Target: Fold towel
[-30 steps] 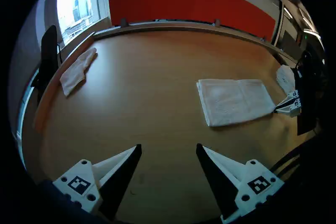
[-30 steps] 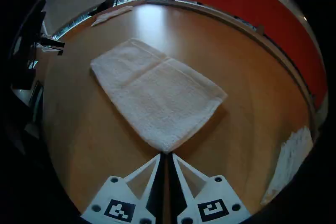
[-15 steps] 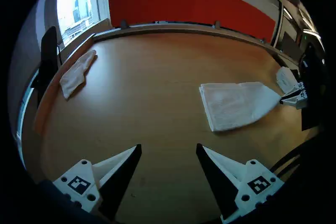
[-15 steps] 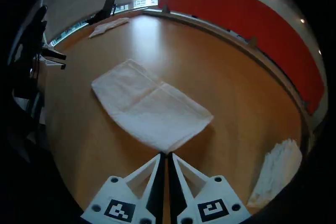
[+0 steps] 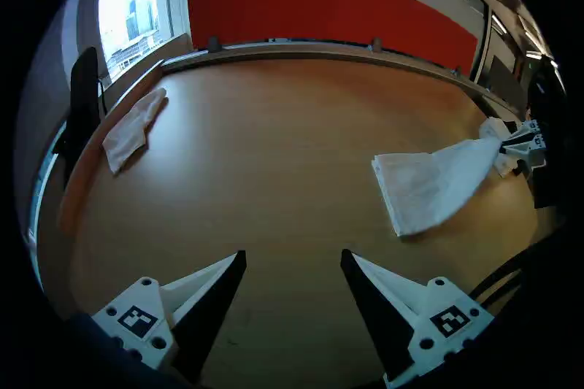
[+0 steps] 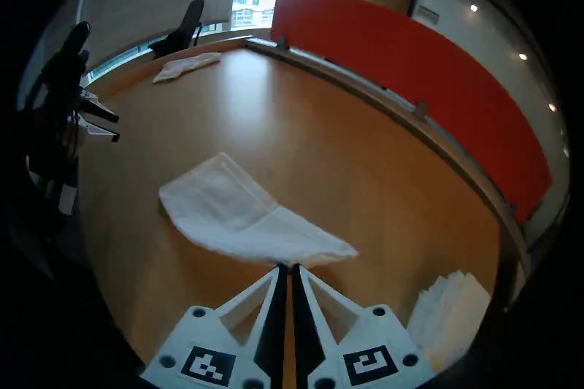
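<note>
Towel (image 6: pixel 233 217) corner btw. R tool (image 6: pixel 286 268) tips; L tool (image 5: pixel 292 254) agape

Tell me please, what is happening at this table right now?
A person is folding a white towel on a wooden table with two handheld grippers. The right gripper is shut on one corner and holds it raised, while the rest lies on the table. The left gripper is open and holds nothing. A second towel lies near the window.
</note>
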The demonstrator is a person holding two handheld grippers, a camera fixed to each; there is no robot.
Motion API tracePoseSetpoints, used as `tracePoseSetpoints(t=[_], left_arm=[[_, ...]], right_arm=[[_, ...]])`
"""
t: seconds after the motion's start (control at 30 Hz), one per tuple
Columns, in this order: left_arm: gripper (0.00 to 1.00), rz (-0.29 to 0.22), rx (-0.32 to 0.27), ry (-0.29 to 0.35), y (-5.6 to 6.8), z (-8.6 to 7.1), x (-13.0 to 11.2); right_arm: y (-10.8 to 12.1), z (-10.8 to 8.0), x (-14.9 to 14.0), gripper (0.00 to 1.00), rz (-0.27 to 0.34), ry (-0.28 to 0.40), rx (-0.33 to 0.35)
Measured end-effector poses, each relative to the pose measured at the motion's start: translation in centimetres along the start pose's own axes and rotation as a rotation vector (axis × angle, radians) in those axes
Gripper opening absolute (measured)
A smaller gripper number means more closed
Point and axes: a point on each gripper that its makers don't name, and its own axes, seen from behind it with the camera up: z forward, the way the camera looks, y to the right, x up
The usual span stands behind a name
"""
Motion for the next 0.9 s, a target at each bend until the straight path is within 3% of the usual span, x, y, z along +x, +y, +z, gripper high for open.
tracePoseSetpoints(t=[0.43, 0.63, 0.9], left_arm=[[0.97, -0.002, -0.001, 0.010, 0.0, -0.3, 0.2], [0.97, -0.006, 0.001, 0.018, -0.1, -0.6, 0.4], [0.97, -0.017, 0.011, 0.030, -0.7, -1.2, 0.7]], right_arm=[[-0.2, -0.8, 1.8, 0.05, -0.049, 0.027, 0.000], [-2.1, 0.0, 3.0, 0.05, -0.075, 0.042, 0.037], [-6.3, 2.3, 5.2, 0.05, -0.119, 0.061, 0.123]])
